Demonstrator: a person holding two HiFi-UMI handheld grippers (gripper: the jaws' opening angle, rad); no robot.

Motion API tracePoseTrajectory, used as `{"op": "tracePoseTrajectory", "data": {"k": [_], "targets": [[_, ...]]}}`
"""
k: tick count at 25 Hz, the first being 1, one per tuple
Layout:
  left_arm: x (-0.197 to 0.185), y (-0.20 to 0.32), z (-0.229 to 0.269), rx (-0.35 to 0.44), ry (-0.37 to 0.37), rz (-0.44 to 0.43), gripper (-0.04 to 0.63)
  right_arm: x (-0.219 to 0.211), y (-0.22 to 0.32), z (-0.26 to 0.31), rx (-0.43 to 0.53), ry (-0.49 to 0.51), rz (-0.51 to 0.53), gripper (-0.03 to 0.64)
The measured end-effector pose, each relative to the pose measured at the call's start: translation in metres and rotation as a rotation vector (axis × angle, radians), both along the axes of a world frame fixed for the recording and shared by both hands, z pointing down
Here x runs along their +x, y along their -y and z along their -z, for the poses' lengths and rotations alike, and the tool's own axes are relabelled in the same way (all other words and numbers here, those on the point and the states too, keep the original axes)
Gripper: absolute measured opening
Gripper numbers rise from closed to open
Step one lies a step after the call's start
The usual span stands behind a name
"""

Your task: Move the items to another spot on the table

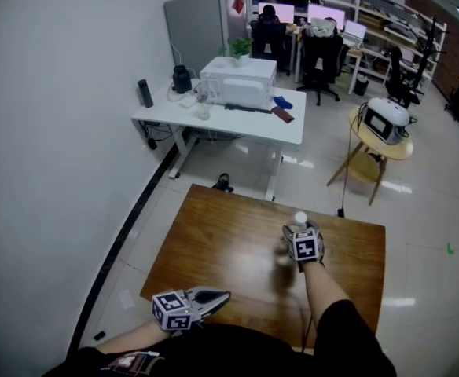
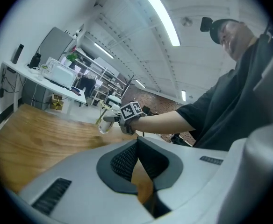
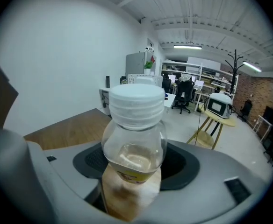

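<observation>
Squarely between the right fingers (image 3: 183, 167) stands the bottle (image 3: 134, 139).

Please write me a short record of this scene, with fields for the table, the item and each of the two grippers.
table: brown wood, on a pale glossy floor
item: clear bottle, white cap, some liquid, yellow label
right gripper: shut on the bottle, over the far right part of the table
left gripper: shut, nothing between its jaws, near the table's front edge

White wall (image 1: 49, 132), glossy pale floor (image 1: 426, 203), white desk (image 1: 222, 116) and black office chairs (image 1: 321, 61).
</observation>
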State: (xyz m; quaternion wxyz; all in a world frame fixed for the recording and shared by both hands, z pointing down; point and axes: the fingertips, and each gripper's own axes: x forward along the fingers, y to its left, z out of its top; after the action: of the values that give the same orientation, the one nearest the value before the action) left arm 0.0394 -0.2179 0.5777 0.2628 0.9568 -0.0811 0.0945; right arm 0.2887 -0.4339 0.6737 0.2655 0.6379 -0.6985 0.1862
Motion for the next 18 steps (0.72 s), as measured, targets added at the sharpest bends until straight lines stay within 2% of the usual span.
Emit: {"op": "tracePoseTrajectory", "data": {"k": [5, 10, 14, 18], "targets": [[-0.054, -0.035, 0.004, 0.041, 0.011, -0.096, -0.008, -0.027, -0.052, 0.008, -0.005, -0.005, -0.073, 0.31], [-0.091, -0.071, 0.006, 0.029, 0.012, -0.121, -0.008, -0.052, -0.112, 0.009, -0.024, -0.008, -0.102, 0.31], [-0.099, -0.106, 0.013, 0.037, 0.006, -0.122, -0.008, -0.072, -0.16, 0.014, -0.026, -0.004, -0.063, 0.31], [-0.094, -0.136, 0.016, 0.079, 0.013, -0.082, -0.008, -0.085, -0.201, 0.014, -0.015, -0.023, 0.002, 0.31]]}}
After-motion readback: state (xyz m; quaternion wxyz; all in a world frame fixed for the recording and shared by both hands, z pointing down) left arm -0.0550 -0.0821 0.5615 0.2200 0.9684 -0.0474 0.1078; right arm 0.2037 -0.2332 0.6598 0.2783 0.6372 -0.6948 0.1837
